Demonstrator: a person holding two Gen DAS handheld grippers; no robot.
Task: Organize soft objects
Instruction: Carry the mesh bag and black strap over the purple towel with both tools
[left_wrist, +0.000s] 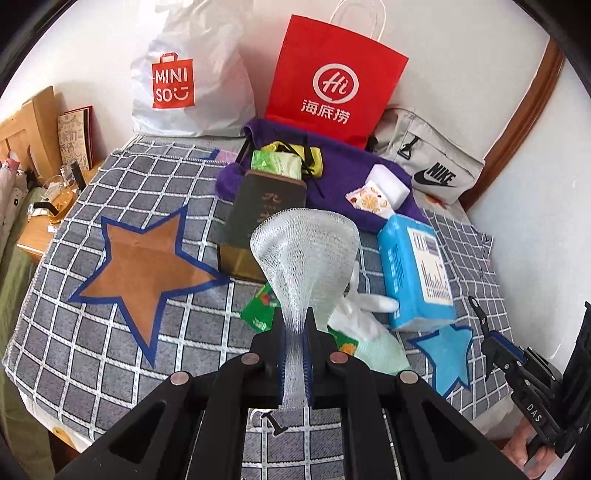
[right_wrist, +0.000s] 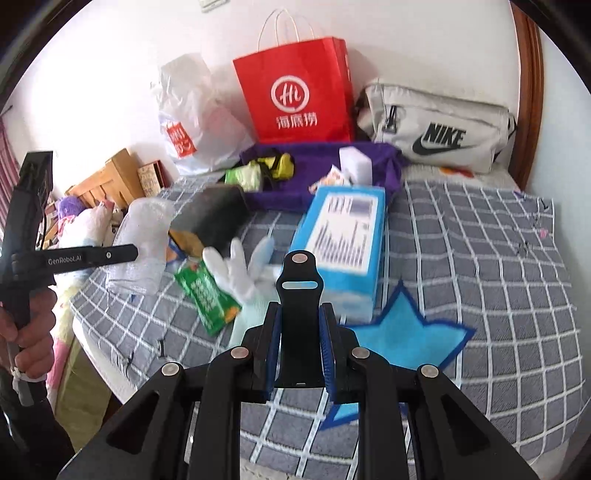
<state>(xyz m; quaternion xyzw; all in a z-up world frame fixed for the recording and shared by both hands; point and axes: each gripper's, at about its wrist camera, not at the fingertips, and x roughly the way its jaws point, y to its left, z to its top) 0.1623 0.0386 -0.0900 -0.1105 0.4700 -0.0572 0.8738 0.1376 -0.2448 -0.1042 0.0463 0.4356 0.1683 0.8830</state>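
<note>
Clamped flat together, the left gripper (left_wrist: 294, 363) pinches the narrow waist of a white foam net sleeve (left_wrist: 304, 254), so its wide mouth flares upward toward twelve o'clock, clear of the checked bedspread (left_wrist: 74, 332). Further right, the right gripper (right_wrist: 300, 350) is closed on a black watch strap (right_wrist: 300, 295), which stands upright. Both pieces look lifted for sorting, probably toward the purple cloth (right_wrist: 325, 155) at twelve o'clock, beyond the blue tissue pack (right_wrist: 343, 236).

Right gripper (right_wrist: 300, 325) clamps a black strap (right_wrist: 300, 291) above the checked blanket (right_wrist: 480, 266).
</note>
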